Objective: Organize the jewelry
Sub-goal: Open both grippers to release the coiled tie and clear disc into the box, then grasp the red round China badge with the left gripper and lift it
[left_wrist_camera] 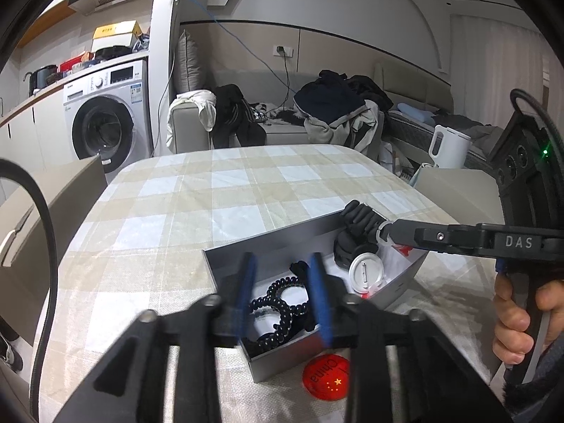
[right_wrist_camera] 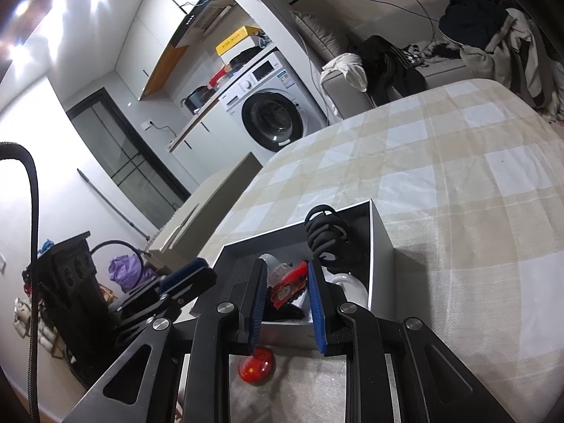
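Washing machine: a white front-loading washing machine (left_wrist_camera: 105, 120) stands far left, beyond the table.
Cloth: a beige and white checked tablecloth (left_wrist_camera: 211, 194) covers the table.
Box: an open grey rectangular cardboard box (left_wrist_camera: 225, 264) sits on the cloth near its front edge and holds most of the jewelry.
Left gripper: the left gripper (left_wrist_camera: 282, 292) hangs over the near-left part of the box, its blue pads standing apart and pressing on nothing.
Coiled ties: thin black spiral hair ties (left_wrist_camera: 278, 303) lie on the box floor, below the gap between those pads.
Red badge: a round red glossy badge with yellow stars (left_wrist_camera: 326, 382) lies on the cloth outside the box, just beside its near wall.
White disc: a round white badge back with a pin (left_wrist_camera: 365, 269) rests inside the box toward its right side.
Thick tie: a fat black coiled hair tie (left_wrist_camera: 363, 216) leans over the far right corner of the box.
Right gripper: the right gripper (right_wrist_camera: 285, 271) reaches into the box from the right, its jaws drawn in narrow; they seem to pinch a red cartoon-face hair clip (right_wrist_camera: 290, 283), though the contact is hard to see.
Hand: a person's hand (left_wrist_camera: 514, 320) grips the right gripper's handle at the far right.
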Tool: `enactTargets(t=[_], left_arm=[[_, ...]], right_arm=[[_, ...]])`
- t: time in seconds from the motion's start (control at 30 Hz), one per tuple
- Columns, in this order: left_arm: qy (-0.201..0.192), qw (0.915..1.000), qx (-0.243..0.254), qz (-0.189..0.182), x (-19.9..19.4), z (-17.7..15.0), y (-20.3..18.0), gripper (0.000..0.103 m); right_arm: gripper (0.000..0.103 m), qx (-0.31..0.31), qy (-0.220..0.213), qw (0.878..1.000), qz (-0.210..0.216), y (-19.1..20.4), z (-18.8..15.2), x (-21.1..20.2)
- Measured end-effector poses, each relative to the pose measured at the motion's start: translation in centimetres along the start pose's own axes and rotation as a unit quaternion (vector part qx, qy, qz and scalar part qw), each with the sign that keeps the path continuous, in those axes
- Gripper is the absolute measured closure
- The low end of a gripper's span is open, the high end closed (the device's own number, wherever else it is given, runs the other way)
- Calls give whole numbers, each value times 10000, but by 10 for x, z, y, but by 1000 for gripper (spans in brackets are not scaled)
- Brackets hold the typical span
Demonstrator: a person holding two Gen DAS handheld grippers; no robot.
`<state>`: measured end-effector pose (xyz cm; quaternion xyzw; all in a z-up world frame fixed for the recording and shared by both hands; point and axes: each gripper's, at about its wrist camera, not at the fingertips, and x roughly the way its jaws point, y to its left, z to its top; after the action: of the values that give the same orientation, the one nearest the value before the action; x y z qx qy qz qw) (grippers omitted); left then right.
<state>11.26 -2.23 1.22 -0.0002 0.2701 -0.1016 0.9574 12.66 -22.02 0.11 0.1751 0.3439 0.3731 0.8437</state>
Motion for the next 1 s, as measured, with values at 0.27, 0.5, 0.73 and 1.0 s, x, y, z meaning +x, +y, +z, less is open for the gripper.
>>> enactTargets(t=[0.27, 0.5, 0.73, 1.0], left_arm=[[22, 9997, 236, 17, -15, -2, -6, 16], [211, 9998, 3, 6, -9, -9, 2, 16], [307, 9995, 21, -123, -15, -20, -2, 16], [630, 9965, 244, -501, -20, -37, -19, 16]], right_arm=[[80, -491, -34, 9985, -244, 18, -4, -10], [79, -360, 28, 9985, -404, 9, -2, 2], [75, -401, 18, 9982, -457, 11, -6, -5], [57, -630, 1, 9970, -449, 19, -31, -30]])
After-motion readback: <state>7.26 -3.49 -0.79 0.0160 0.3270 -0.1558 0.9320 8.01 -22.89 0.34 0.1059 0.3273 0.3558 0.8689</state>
